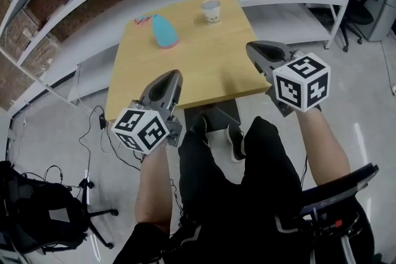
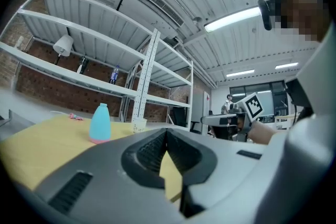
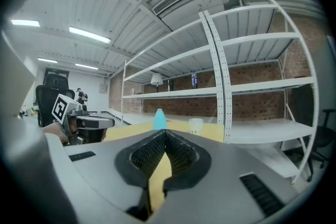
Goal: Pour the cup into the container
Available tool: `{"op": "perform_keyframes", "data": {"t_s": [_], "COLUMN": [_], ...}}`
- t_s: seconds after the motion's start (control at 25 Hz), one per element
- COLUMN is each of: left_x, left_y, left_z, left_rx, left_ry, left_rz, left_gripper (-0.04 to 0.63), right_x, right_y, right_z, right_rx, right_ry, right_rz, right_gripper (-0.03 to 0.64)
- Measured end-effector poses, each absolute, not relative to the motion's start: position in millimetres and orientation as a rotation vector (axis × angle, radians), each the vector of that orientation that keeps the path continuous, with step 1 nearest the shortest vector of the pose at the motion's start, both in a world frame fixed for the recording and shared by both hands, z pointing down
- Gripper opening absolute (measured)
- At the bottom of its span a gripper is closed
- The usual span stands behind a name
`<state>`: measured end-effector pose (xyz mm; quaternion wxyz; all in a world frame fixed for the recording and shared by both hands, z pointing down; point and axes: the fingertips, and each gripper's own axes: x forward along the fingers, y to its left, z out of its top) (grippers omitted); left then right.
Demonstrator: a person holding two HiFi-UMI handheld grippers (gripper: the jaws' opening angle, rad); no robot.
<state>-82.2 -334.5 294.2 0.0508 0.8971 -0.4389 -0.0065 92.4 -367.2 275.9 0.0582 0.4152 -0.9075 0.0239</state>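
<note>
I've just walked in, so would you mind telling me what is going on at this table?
A seated person holds a gripper in each hand, with the left tongs and the right tongs level at the near end of the wooden table. Both are shut with nothing between them. The paper cup and the blue container stand apart toward the far side, and neither is being touched. The pouring has not yet begun.

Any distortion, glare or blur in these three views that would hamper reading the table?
Head view: sharp and evenly lit, bottle and cup both clear. Left gripper view: strong fisheye with dark corners, ceiling light blown out to white. Right gripper view: the same fisheye, shelf post visibly curved, light even, no glare on the table.
</note>
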Motion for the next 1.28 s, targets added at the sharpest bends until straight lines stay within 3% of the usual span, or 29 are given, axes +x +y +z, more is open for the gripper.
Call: {"op": "perform_keyframes", "data": {"t_s": [1.28], "left_x": [-28.5], "left_y": [151.2], "left_z": [284.6], "left_rx": [2.764], "left_ry": [-1.333], "left_rz": [0.004], "left_gripper": [-0.002], "right_x": [145.6], "right_y": [120.6], "right_z": [271.2], "right_rx": [1.223], "right_ry": [-2.763], "right_rz": [0.015], "right_gripper": [0.000]}}
